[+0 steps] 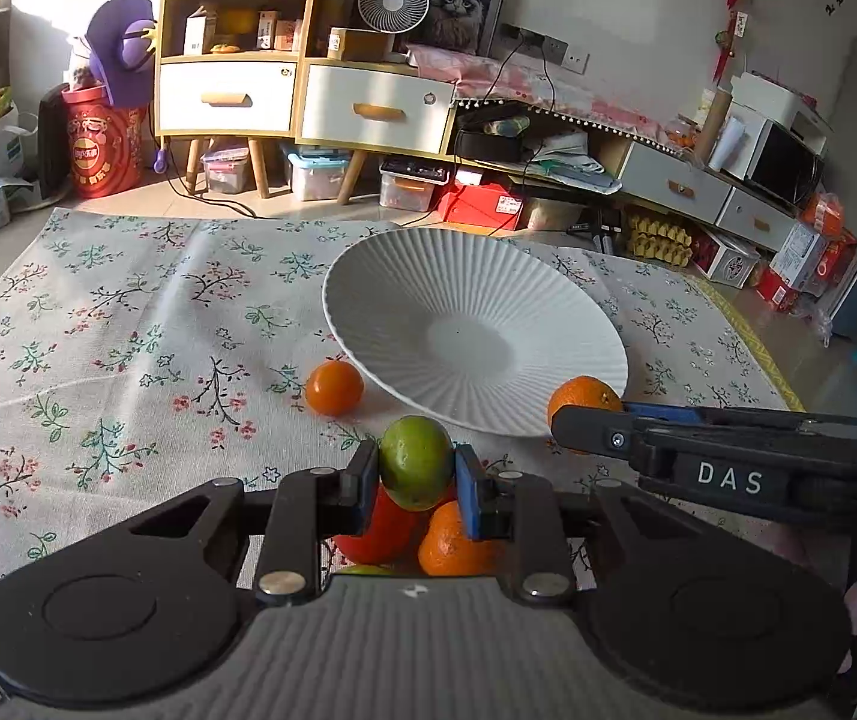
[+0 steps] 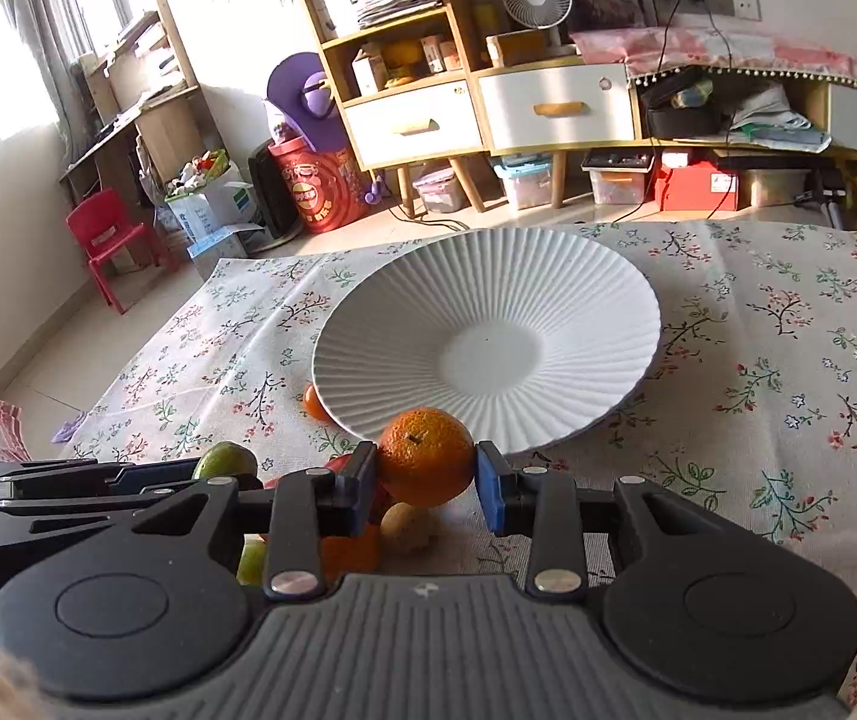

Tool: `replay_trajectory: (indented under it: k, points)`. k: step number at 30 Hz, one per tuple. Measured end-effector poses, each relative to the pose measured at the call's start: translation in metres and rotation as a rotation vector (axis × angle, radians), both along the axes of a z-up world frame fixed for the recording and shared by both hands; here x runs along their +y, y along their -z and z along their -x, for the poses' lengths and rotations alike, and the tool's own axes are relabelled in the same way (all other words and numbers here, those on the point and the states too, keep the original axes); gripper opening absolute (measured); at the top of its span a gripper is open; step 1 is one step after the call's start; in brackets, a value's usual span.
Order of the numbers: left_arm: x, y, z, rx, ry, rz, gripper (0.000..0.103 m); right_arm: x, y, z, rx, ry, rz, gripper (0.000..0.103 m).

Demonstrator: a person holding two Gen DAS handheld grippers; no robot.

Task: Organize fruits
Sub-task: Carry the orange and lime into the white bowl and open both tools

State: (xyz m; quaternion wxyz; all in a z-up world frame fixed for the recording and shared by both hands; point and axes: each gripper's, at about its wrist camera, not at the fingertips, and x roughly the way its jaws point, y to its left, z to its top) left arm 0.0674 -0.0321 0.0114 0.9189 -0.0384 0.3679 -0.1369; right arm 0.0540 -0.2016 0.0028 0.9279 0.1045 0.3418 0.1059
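- A floral tablecloth is spread over the table; all the fruit and the plate are carried on it.
- A white ribbed plate is seen in the middle of the cloth, with nothing in it; in the right wrist view the same plate lies just beyond the fingers.
- The left gripper is closed on a green fruit, which is pinched between the two blue pads, short of the plate's near rim. The green fruit is also seen from the right wrist view, at the tip of the other tool.
- The right gripper is set around an orange. The left pad is pressed to the fruit; at the right pad contact cannot be told for certain. The orange is held at the plate's near edge, overlapping it in view.
- From the left wrist view that orange is partly hidden by the right tool's finger.
- Beneath the left fingers a red fruit and a second orange are lying, touching each other.
- A small orange is seen alone on the cloth, just beside the plate's left rim.
- A pale round item lies under the held orange; its kind cannot be told.
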Motion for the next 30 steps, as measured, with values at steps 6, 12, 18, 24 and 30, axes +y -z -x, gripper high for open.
replay_trajectory:
  k: [6,12,18,24,30]
  points:
    - [-0.016,0.005,-0.03,-0.009,0.01,-0.038,0.022,-0.009,0.001,-0.02,-0.002,0.004,-0.003,0.032]
    - [-0.028,0.011,-0.056,-0.046,0.048,-0.041,0.022,-0.016,0.006,-0.031,-0.006,0.008,0.05,0.032]
    - [-0.042,0.02,-0.075,-0.046,0.097,-0.085,0.022,-0.02,0.01,-0.036,-0.003,0.002,0.104,0.032]
    - [-0.044,0.028,-0.086,-0.024,0.105,-0.124,0.022,-0.021,0.01,-0.039,-0.006,-0.012,0.144,0.032]
    - [-0.046,0.028,-0.09,-0.02,0.11,-0.131,0.022,-0.021,0.009,-0.042,-0.009,-0.03,0.163,0.032]
